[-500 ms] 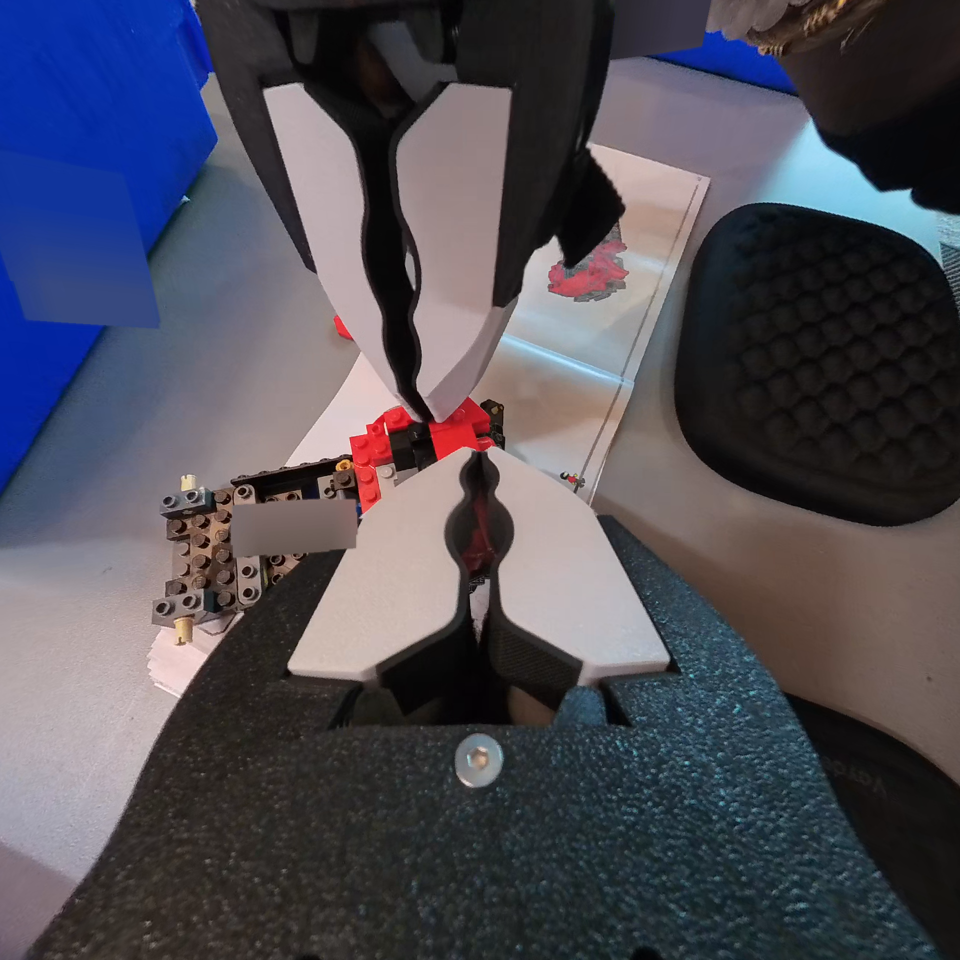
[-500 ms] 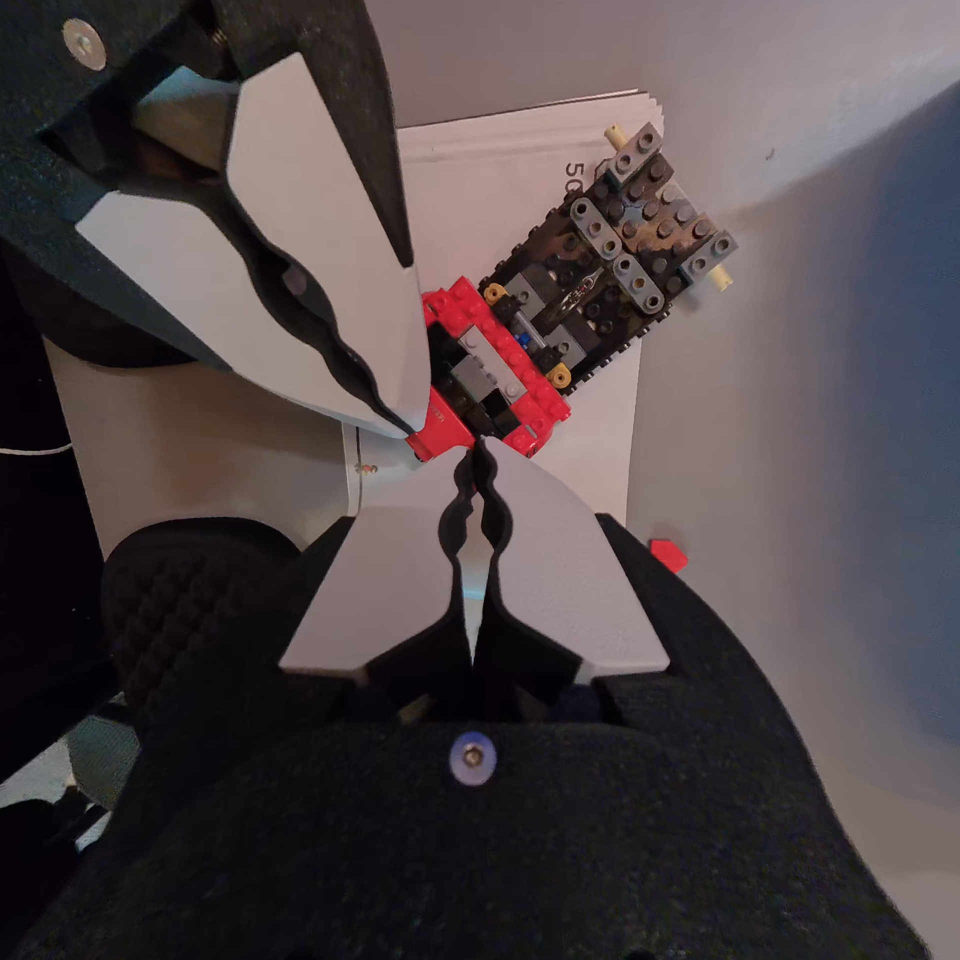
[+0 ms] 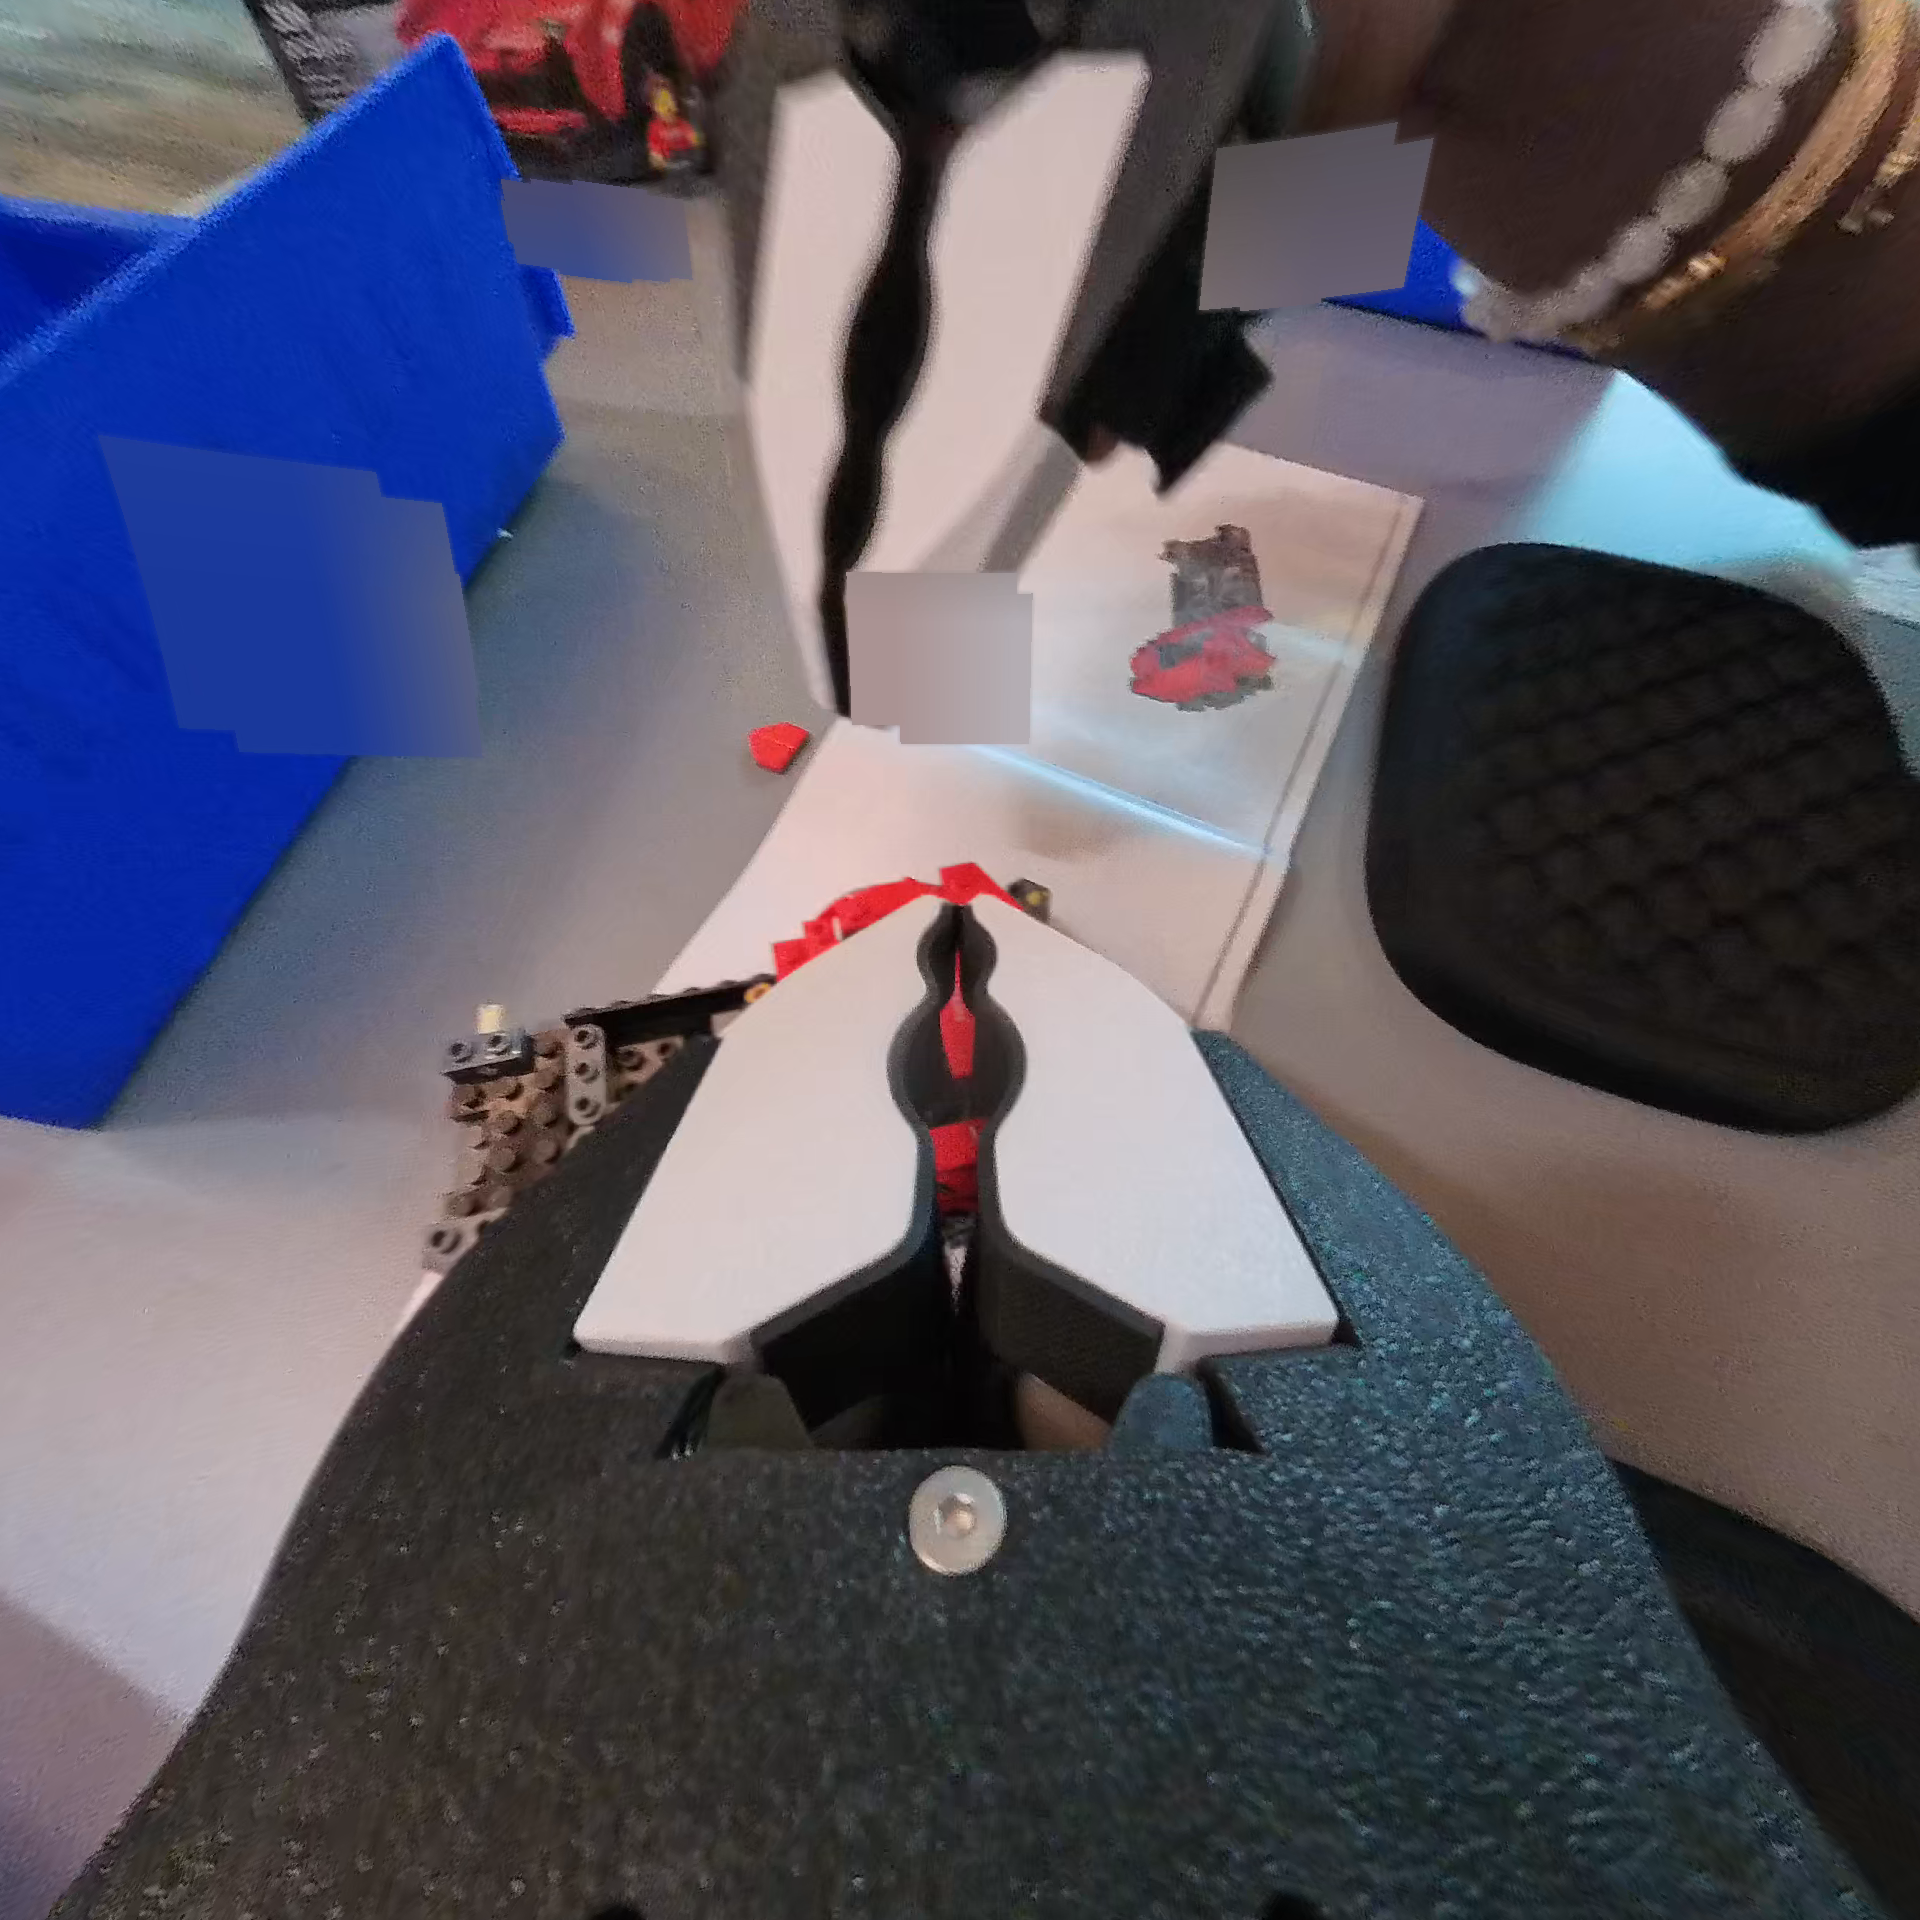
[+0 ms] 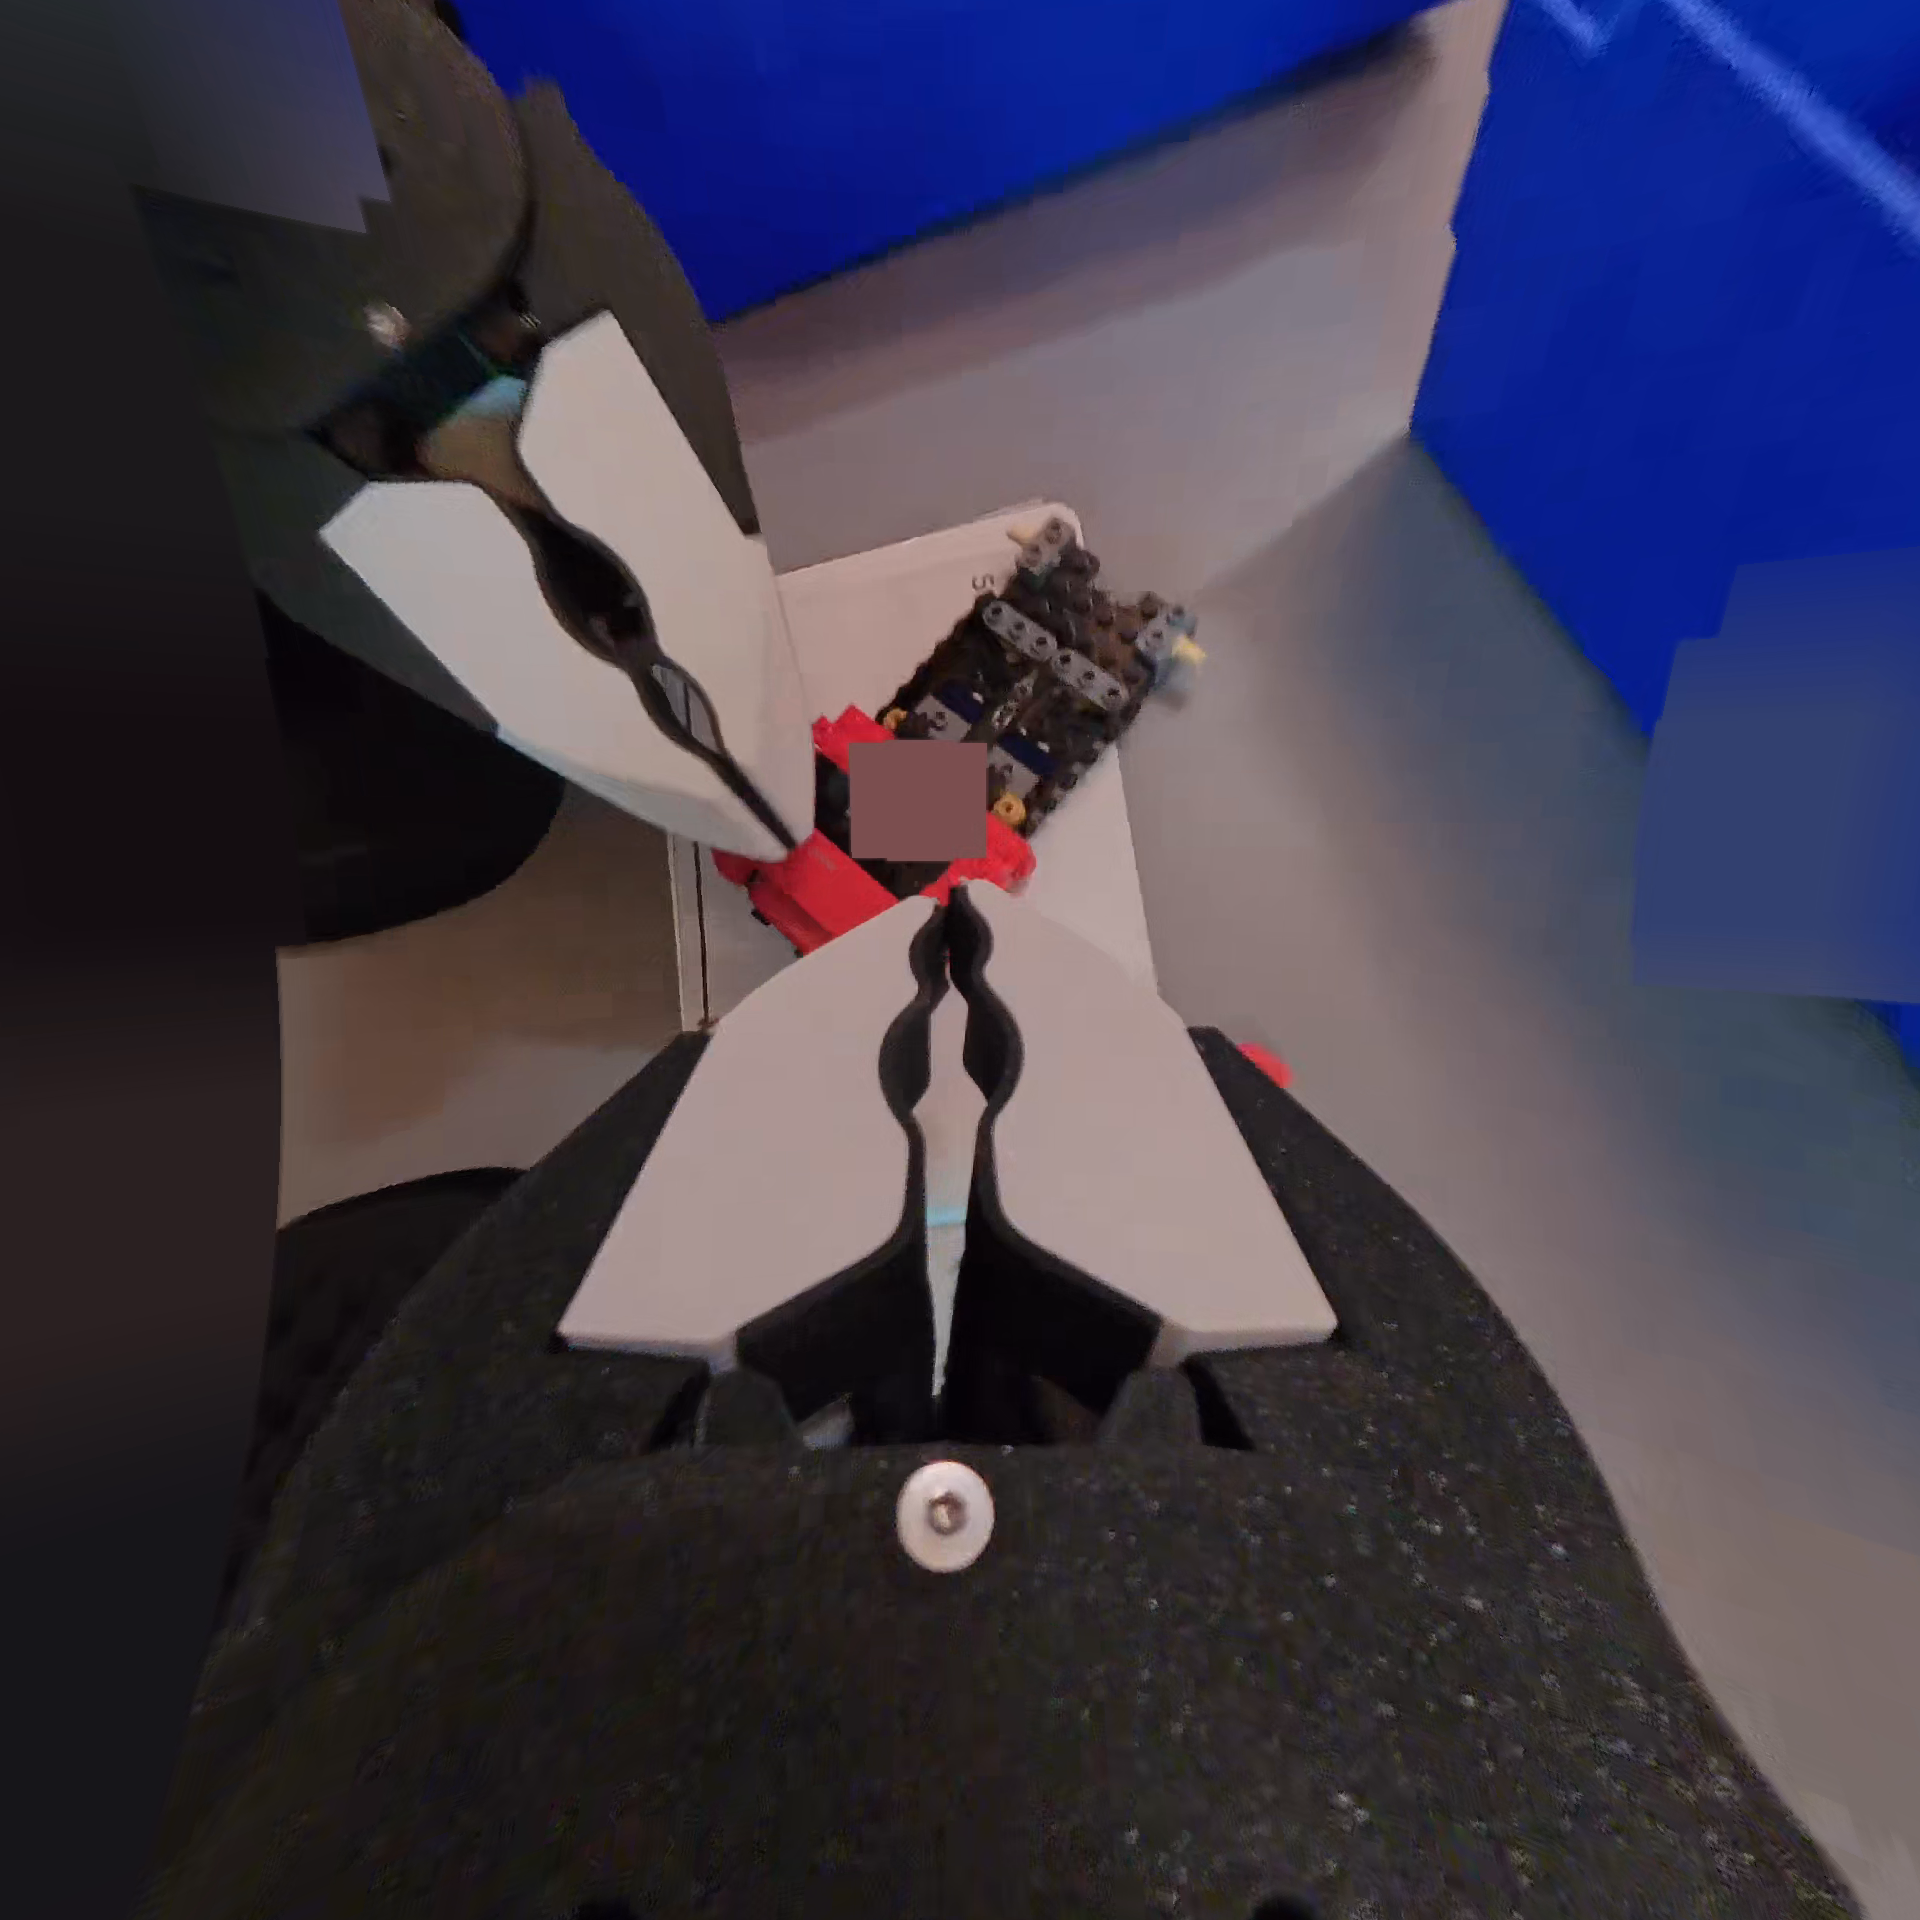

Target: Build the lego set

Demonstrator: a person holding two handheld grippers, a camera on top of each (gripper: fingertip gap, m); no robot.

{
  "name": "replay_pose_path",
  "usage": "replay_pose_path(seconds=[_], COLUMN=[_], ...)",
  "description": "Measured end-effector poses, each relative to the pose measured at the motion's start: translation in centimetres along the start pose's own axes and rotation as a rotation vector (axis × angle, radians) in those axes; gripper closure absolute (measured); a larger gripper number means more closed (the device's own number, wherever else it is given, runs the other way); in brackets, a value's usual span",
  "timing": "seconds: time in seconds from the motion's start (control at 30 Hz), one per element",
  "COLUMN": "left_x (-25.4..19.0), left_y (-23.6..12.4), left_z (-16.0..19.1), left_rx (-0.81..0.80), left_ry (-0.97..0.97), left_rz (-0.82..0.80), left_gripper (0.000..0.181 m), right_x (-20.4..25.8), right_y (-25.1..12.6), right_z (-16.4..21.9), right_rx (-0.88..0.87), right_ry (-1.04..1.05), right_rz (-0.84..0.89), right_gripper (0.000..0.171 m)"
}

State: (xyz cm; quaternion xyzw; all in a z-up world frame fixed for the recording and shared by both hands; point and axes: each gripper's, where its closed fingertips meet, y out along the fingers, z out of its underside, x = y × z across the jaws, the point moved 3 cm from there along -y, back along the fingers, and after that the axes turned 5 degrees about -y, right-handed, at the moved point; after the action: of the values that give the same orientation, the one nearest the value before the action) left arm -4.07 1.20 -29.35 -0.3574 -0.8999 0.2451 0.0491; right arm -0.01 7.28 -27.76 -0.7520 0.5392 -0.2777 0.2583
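Left wrist view: grey table (image 3: 540,727) bears blue bin (image 3: 260,623), booklet (image 3: 1195,727).

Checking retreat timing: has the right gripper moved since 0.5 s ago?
Yes. In the left wrist view the right gripper has pulled off the red Lego model, toward the loose red brick.

One part-built lego model (image 4: 997,727); one loose red piece (image 3: 777,746); one instruction booklet (image 3: 1143,748); two blue bins (image 3: 260,582); two grippers (image 3: 954,914).
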Motion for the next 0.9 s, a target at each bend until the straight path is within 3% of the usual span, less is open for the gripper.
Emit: replay_pose_path(seconds=[0.2,0.23,0.3,0.57,0.9], left_x=[0.7,0.7,0.8,0.8,0.7], left_y=[1.2,1.3,1.4,2.1,2.3], left_z=[0.1,0.1,0.1,0.3,0.6], left_rx=[0.038,0.040,0.045,0.073,0.098], left_ry=[0.025,0.027,0.024,0.027,0.042], left_rz=[-0.084,-0.096,-0.104,-0.108,-0.111], left_gripper=[0.181,0.181,0.181,0.181,0.181], right_x=[0.9,0.6,0.8,1.6,2.1], right_y=[2.0,2.0,1.8,2.6,3.7], right_z=[2.9,3.3,3.7,3.6,4.1], right_rx=[-0.156,-0.157,-0.141,-0.146,-0.076], right_ry=[0.248,0.267,0.283,0.162,0.086], right_rz=[-0.088,-0.079,-0.122,-0.126,-0.084], right_gripper=[0.170,0.137,0.131,0.128,0.136])
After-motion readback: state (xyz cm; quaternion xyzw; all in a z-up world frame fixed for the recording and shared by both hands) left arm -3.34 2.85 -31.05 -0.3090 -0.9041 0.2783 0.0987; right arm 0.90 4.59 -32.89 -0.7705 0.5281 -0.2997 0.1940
